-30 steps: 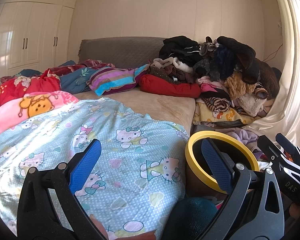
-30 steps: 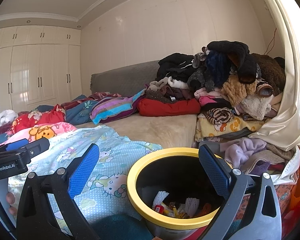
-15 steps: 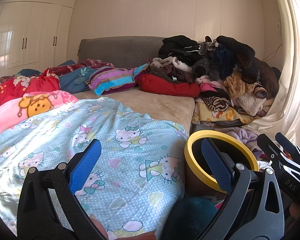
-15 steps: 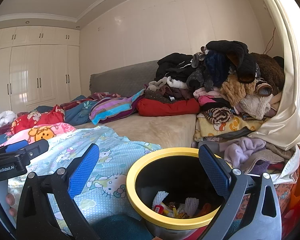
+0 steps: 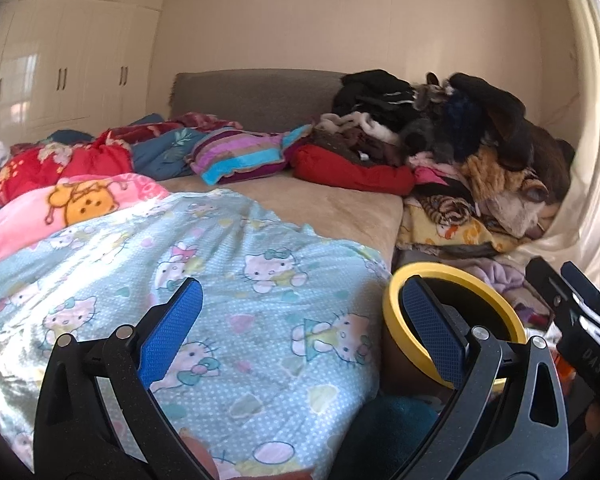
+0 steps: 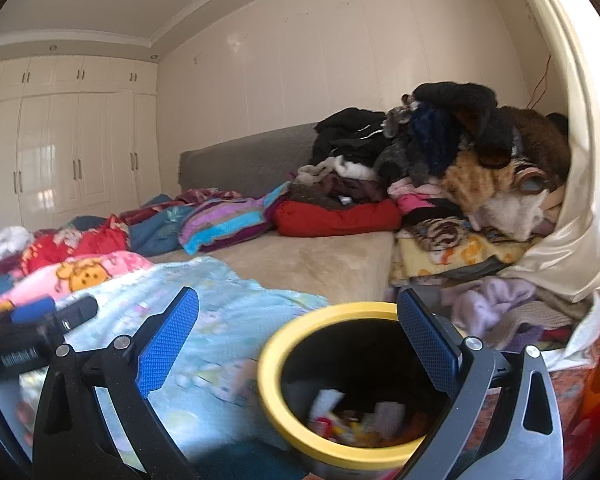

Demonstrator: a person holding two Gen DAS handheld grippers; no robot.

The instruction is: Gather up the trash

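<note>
From the left wrist view, the left gripper (image 5: 300, 316) stood spread wide with nothing between its blue pads, over the Hello Kitty blanket (image 5: 228, 292); the yellow-rimmed trash bin (image 5: 454, 280) sat just beside the bed edge, behind its right finger. No loose trash showed there, so a grab risked snagging the blanket instead. From the right wrist view, the right gripper (image 6: 298, 332) also gaped empty just above the bin (image 6: 272, 380), whose bottom held blurred scraps (image 6: 352, 420); a careless swing could knock it over.
</note>
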